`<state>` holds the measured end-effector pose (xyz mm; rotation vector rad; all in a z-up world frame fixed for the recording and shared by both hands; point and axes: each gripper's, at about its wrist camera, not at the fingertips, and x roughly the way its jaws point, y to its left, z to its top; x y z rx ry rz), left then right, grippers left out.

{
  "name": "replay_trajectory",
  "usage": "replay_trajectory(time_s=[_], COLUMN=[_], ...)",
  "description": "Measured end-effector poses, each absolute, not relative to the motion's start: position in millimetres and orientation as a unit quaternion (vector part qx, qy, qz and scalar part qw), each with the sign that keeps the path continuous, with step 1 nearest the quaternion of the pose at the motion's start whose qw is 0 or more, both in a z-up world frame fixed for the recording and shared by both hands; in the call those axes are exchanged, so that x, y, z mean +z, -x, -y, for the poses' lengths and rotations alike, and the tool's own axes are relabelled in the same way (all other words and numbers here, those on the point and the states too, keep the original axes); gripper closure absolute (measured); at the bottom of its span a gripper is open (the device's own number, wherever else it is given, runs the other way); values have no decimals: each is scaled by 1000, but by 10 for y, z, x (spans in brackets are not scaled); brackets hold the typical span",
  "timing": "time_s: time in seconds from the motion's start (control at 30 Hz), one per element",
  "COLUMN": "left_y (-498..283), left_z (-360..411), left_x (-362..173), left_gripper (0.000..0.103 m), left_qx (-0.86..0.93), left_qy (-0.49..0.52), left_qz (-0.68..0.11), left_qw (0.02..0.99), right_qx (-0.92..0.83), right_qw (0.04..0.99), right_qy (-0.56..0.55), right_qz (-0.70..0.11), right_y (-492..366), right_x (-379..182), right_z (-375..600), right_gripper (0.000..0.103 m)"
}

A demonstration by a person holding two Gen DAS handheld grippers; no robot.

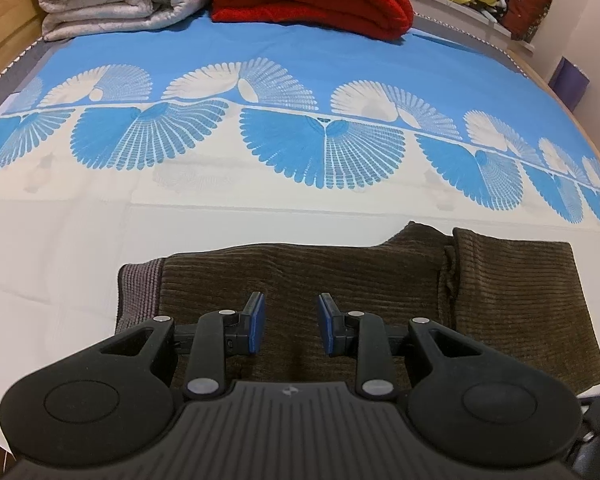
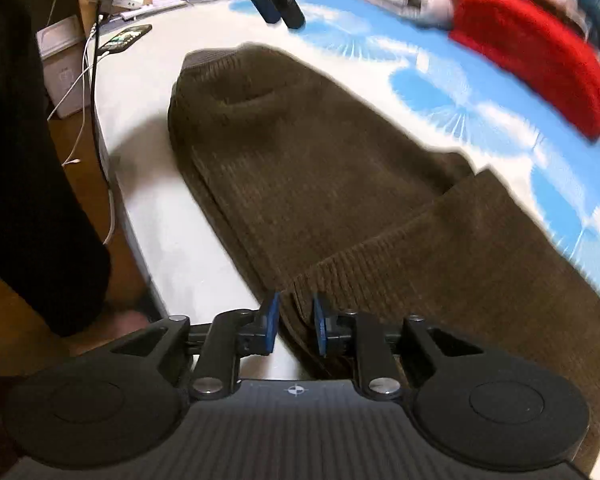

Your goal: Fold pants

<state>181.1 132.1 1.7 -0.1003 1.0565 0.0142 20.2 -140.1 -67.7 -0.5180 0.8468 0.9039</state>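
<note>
Both tongs hover over the brown corduroy pants (image 1: 340,288): my left gripper (image 1: 291,328) stands apart and empty above the middle, my right gripper (image 2: 296,326) straddles the near folded edge, whether pinching I cannot tell. Thick, soft, floppy cloth, I judge; grab doubled edges.

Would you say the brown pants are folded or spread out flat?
Folded: on the brown pants one layer overlaps another, its edge crossing the fabric.
</note>
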Motion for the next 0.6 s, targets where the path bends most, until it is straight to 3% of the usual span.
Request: replay_trajectory(time_s=[0.2, 0.33, 0.43, 0.6], left_y=[-1839, -1856, -1856, -1849], left_z=[-1289, -1289, -1300, -1300], left_x=[-13, -20, -10, 8], left_gripper=[71, 71, 71, 71], left_qx=[7, 7, 6, 3], left_qy=[42, 42, 44, 46], left_qz=[-506, -507, -506, -503], left_qw=[861, 861, 861, 863], right_qx=[371, 356, 370, 322], right_qw=[835, 781, 780, 839], right_qy=[112, 179, 225, 111], right_qz=[-390, -481, -452, -425], right_y=[-502, -561, -416, -640], right_x=[-351, -794, -778, -304], right_z=[1696, 1628, 1593, 2036], right_gripper=[77, 76, 76, 73])
